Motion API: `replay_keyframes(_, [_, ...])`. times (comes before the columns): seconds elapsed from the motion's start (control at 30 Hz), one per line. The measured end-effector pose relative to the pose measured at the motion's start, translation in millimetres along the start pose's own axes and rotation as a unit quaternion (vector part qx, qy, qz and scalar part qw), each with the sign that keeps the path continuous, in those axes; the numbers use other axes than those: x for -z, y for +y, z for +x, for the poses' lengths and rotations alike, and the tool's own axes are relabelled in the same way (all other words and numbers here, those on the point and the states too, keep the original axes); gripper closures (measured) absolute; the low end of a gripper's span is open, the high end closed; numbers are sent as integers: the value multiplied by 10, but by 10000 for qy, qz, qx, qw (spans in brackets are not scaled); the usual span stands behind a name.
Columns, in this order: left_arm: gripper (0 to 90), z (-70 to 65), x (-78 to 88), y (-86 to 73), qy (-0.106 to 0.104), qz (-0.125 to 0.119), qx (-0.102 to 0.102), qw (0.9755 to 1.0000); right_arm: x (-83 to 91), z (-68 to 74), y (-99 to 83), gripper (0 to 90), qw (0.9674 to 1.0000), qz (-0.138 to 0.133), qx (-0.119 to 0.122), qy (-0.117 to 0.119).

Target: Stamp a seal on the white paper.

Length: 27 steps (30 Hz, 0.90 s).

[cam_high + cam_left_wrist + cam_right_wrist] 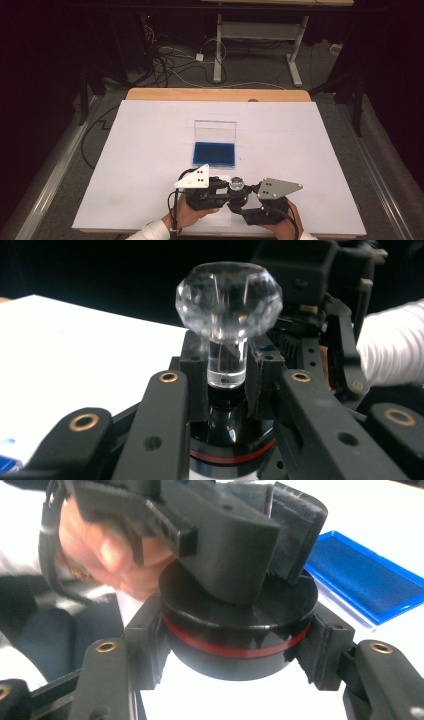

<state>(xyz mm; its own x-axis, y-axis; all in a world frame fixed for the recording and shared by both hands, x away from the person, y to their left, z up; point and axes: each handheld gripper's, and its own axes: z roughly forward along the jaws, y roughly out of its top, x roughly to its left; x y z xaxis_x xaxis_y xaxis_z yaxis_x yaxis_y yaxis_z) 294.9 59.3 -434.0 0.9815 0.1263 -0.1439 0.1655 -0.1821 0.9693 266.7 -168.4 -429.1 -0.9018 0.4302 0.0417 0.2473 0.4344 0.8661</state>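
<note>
A big white worktop point(150, 165) is sitting under everything. In the middle of it, a blue box point(214, 153) is lying open, with its clear lid point(215, 131) standing up at the back. Near the front edge, just in front of the box, two hands are holding the grippers close together. The right gripper point(239, 645) is squeezing its fingers point(322, 650) on both sides of a round black base with a red ring point(239, 637). The left gripper point(227, 385) is pinching its fingers point(194, 370) tight on the clear stem of a shiny glass knob point(228, 297), which is standing straight up from that black base. A white sleeve point(392, 342) is showing behind the knob.
</note>
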Motion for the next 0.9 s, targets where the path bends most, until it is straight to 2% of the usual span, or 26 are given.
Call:
replay_keyframes(0.07, [719, -10, -7, 6, 52, 62, 5, 10000, -8, 19, 3, 388, 9997, 49, 166, -193])
replay_keyframes(0.2, [713, -23, -7, 13, 88, 123, -81, 9999, -25, 33, 7, 388, 9992, 153, 283, -249])
replay_keyframes(0.27, [699, -23, -19, 5, 127, 115, 10, 9999, -27, 37, -1, 388, 9990, 146, 309, -278])
replay_keyframes(0.33, [623, -11, -30, 2, 160, 142, 76, 9997, -39, 45, -2, 387, 9988, 222, 347, -279])
replay_keyframes(0.4, [604, -14, -34, 6, 237, 124, 133, 9996, -44, 53, -4, 387, 9988, 207, 346, -264])
replay_keyframes(0.47, [539, -13, -26, 7, 223, 75, 148, 9996, -33, 50, 8, 387, 9987, 191, 380, -288])
replay_keyframes(0.6, [588, 0, -13, 2, 176, 90, 103, 9998, -32, 43, 1, 387, 9990, 167, 344, -252])
replay_keyframes(0.63, [642, -2, -10, 0, 66, 69, 77, 9999, -33, 45, 1, 387, 9988, 181, 360, -264])
replay_keyframes(0.67, [694, -15, -12, 4, 92, 70, 46, 9999, -30, 40, 1, 387, 9988, 186, 355, -287])
replay_keyframes(0.7, [707, -28, -14, 6, 162, 69, 4, 9998, -26, 31, 0, 387, 9989, 168, 352, -268])
replay_keyframes(0.77, [717, -30, -17, 11, 161, 94, -36, 9998, -19, 28, -1, 387, 9989, 163, 367, -261])
replay_keyframes(0.83, [718, -26, -28, 11, 132, 64, -15, 9999, -21, 25, -7, 387, 9990, 151, 329, -244])
replay_keyframes(0.9, [720, -42, -29, 18, 211, 155, -8, 9997, -20, 19, -11, 387, 9990, 173, 334, -230])
